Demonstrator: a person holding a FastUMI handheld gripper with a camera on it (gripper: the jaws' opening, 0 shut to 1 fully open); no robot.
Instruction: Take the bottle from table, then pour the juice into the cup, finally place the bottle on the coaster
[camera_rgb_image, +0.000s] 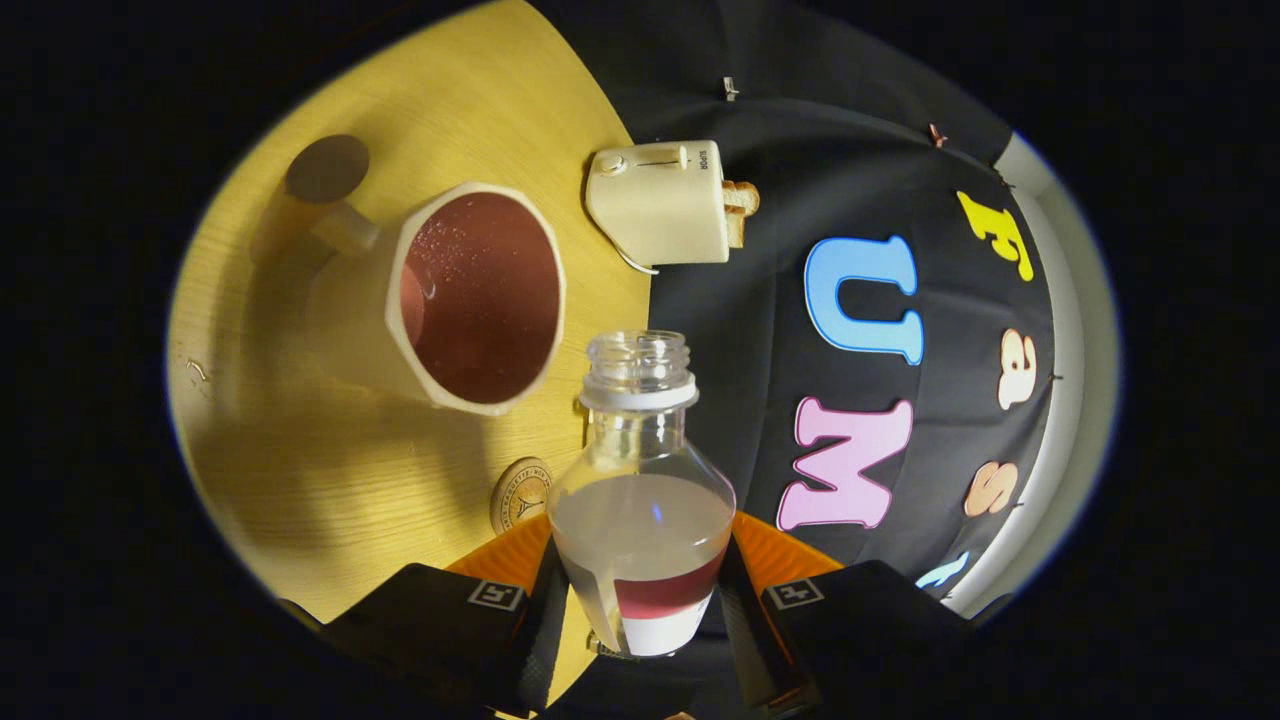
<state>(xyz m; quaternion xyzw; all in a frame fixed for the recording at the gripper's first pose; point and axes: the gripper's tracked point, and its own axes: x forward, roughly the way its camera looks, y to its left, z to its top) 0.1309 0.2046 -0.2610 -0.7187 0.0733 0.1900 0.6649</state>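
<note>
Gripper clamps the uncapped bottle, tilted. Beyond the bottle: cup holding juice, coaster, toaster, wooden table.

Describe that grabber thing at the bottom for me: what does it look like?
The gripper has two fingers with orange ribbed upper parts and dark inner pads. Behind them sit black blocky housings, each carrying a small square black-and-white marker tag.

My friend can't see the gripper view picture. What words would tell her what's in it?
The tongs grip a clear plastic bottle, uncapped, holding a little red juice. Beyond it on the yellow wooden table stands a cream cup with red juice inside, with a round coaster and a cream toaster nearby.
</note>
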